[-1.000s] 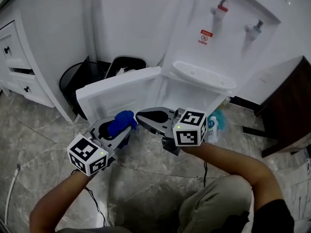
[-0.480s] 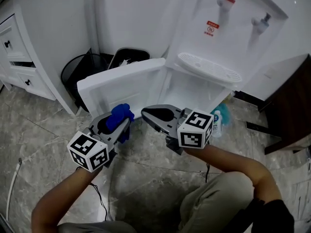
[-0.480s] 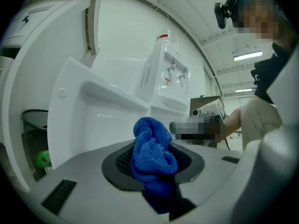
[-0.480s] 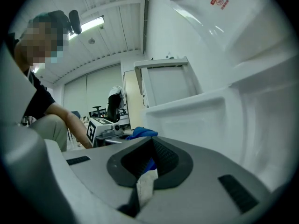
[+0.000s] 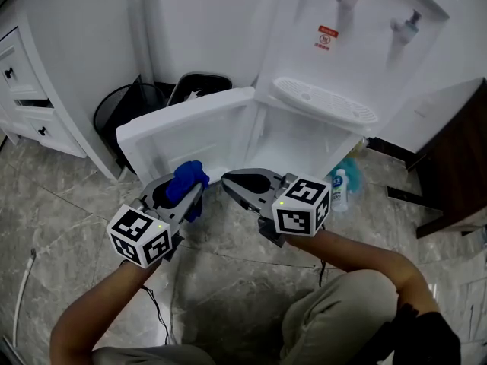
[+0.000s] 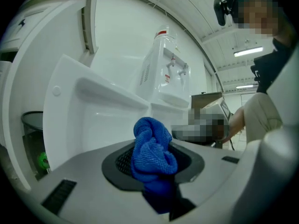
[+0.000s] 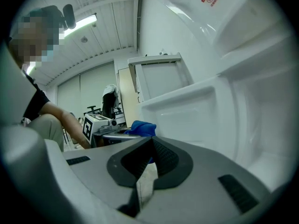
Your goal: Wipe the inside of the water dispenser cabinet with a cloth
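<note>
A white water dispenser (image 5: 365, 44) stands on the floor with its low cabinet door (image 5: 186, 135) swung open to the left. The cabinet's white inside (image 5: 300, 147) shows behind the grippers. My left gripper (image 5: 186, 182) is shut on a bunched blue cloth (image 5: 185, 181), which bulges up from between the jaws (image 6: 152, 153). It hovers just in front of the open door. My right gripper (image 5: 232, 182) is shut with nothing in it, beside the left one and pointing at the cabinet opening; the blue cloth (image 7: 142, 127) shows to its left.
A black waste bin (image 5: 122, 116) and a second bin (image 5: 199, 86) stand left of the dispenser. White drawers (image 5: 27, 90) are at far left. A small bottle (image 5: 338, 190) and teal object lie right of the cabinet. A dark wooden cabinet (image 5: 456, 158) stands at right. Grey marble floor (image 5: 68, 219) below.
Both grippers have sunk slightly and stayed close together before the open cabinet. The cloth stays gripped in the left one.
</note>
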### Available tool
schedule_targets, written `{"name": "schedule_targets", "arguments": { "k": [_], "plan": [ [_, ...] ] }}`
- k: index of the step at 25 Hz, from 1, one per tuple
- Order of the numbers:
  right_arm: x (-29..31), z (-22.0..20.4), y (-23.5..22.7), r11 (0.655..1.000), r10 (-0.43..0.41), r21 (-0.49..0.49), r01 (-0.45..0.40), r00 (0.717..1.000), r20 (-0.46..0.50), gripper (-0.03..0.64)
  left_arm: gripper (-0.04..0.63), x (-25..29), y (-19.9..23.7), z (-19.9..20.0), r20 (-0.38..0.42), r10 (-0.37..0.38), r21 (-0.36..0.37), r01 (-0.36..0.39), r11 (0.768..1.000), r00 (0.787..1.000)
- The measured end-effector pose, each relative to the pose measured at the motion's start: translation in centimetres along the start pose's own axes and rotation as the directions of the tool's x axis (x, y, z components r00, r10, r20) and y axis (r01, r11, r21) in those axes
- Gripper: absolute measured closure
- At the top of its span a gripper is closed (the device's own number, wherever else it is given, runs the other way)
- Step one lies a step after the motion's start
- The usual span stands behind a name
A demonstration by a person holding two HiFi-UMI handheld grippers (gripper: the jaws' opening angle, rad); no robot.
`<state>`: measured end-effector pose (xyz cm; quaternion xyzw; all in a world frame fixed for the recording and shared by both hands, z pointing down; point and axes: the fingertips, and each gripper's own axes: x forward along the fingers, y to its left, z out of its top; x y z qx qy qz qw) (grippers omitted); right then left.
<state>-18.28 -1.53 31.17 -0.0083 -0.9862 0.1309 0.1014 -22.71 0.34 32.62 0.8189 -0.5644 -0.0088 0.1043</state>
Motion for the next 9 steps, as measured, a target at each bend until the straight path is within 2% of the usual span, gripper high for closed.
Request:
{"name": "schedule_targets", "arguments": {
  "k": [3, 9],
  "plan": [
    [0.20, 0.28, 0.23, 1.000, 0.006, 0.007, -0.006, 1.000, 0.010, 0.618, 0.468, 0.13, 0.09, 0.07, 0.004, 0.003, -0.018, -0.003, 1.000, 1.000],
    [0.21, 0.41, 0.51, 1.000, 0.021, 0.016, -0.021, 1.000, 0.016, 0.618, 0.468, 0.75, -0.80, -0.80, -0.026, -0.031, 0.011, 0.031, 0.999, 0.999]
  ]
}}
